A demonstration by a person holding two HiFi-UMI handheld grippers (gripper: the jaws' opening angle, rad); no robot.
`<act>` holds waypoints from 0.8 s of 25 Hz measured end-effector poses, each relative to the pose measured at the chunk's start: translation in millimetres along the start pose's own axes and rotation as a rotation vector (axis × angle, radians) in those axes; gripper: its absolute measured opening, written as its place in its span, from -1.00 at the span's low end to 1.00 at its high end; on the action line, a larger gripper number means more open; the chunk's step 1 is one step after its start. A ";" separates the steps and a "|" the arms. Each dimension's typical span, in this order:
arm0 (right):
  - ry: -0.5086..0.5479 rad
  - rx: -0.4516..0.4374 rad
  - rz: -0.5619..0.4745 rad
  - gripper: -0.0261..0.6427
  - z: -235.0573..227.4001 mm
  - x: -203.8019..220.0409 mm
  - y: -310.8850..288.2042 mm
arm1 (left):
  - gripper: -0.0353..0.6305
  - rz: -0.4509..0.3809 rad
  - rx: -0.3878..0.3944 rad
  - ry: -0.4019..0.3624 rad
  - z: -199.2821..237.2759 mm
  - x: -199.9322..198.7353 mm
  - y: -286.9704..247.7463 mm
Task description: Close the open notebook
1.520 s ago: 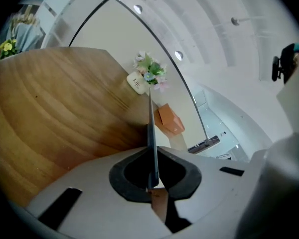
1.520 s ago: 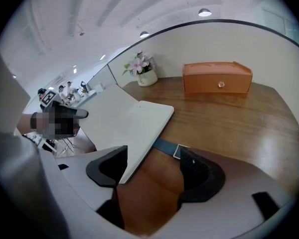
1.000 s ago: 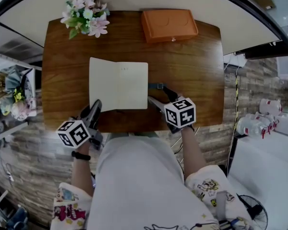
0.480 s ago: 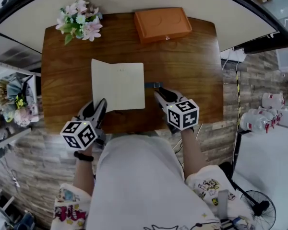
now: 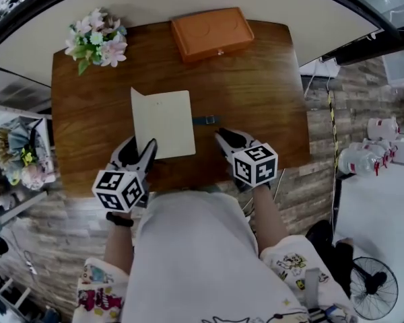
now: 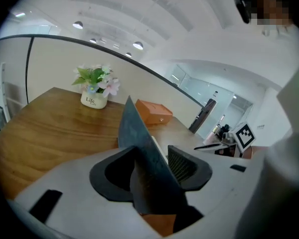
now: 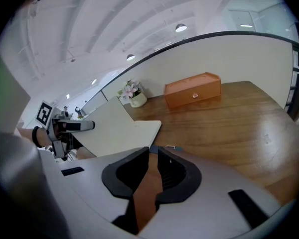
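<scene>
The notebook lies mid-surface, and its spread has narrowed: the left cover now stands up instead of lying flat. The left tool has just been opening, its 2 jaws loose around that cover. The right tool has just been closing to a slim, empty gap. Closing looks roughly half done.

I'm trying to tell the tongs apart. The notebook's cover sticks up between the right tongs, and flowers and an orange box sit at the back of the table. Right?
Not quite: the left gripper view shows the notebook's cover standing between the left tongs, which have just been opening, not the right. The flowers and orange box do sit at the back of the table.
</scene>
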State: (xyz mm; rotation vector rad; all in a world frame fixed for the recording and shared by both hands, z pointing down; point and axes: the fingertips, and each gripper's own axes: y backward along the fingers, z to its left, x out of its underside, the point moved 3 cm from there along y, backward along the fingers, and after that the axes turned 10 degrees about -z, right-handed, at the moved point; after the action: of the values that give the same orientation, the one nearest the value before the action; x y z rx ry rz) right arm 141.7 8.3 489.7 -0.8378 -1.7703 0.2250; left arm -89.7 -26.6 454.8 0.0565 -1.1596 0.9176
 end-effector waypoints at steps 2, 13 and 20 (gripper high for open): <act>-0.012 0.008 -0.005 -0.77 -3.7 1.2 4.2 | -0.29 0.008 0.003 -0.022 -6.7 1.2 -4.5; -0.055 0.032 -0.035 -0.78 -20.9 5.3 25.4 | -0.07 0.013 -0.036 -0.118 -37.6 11.0 -29.7; -0.077 0.029 -0.038 -0.80 -29.5 13.7 41.2 | -0.03 0.025 -0.083 -0.182 -54.0 23.4 -46.4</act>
State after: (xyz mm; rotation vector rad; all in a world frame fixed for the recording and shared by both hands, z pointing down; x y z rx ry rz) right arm 183.7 39.8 489.1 -0.7831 -1.8489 0.2605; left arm -16.6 -17.0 468.5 0.0594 -1.3684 0.8994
